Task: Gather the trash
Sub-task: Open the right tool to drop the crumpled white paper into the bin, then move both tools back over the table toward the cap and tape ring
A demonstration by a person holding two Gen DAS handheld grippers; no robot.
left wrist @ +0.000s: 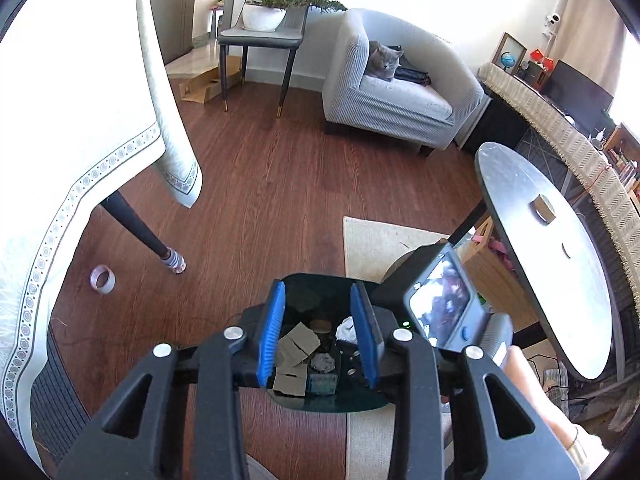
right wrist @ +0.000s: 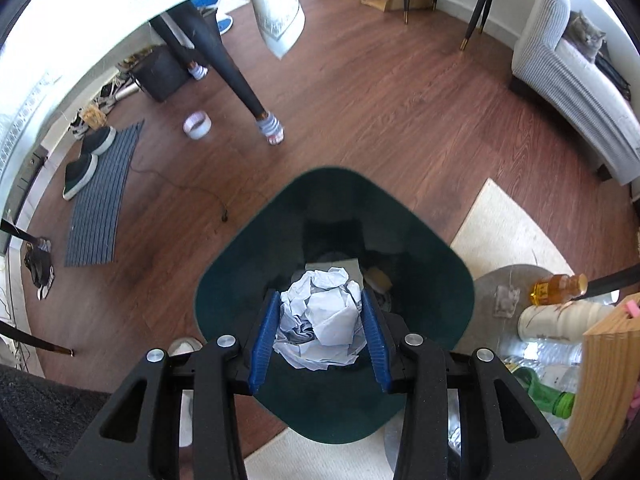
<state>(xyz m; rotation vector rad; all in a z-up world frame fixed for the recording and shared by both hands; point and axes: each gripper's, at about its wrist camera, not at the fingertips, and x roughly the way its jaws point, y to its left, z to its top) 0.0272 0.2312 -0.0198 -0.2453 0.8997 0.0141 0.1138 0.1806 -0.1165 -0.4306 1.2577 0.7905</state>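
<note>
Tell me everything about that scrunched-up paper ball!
The paper ball is white, maybe slightly bluish, crumpled into a lumpy wad full of creases and folds. It sits between the two blue pads of the right tool, which press on its sides and hold it. It hangs right over the open mouth of the dark green bin, with other rubbish showing below it.

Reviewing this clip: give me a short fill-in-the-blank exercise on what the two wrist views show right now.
1. The right hand-held gripper is shut on a crumpled ball of white ____.
2. That ball hangs over the open dark green ____.
3. Nothing sits between the blue pads of the left hand-held gripper, so it is ____.
4. On the pale striped armchair lies a grey ____.

Missing words: paper; bin; empty; cat
</note>
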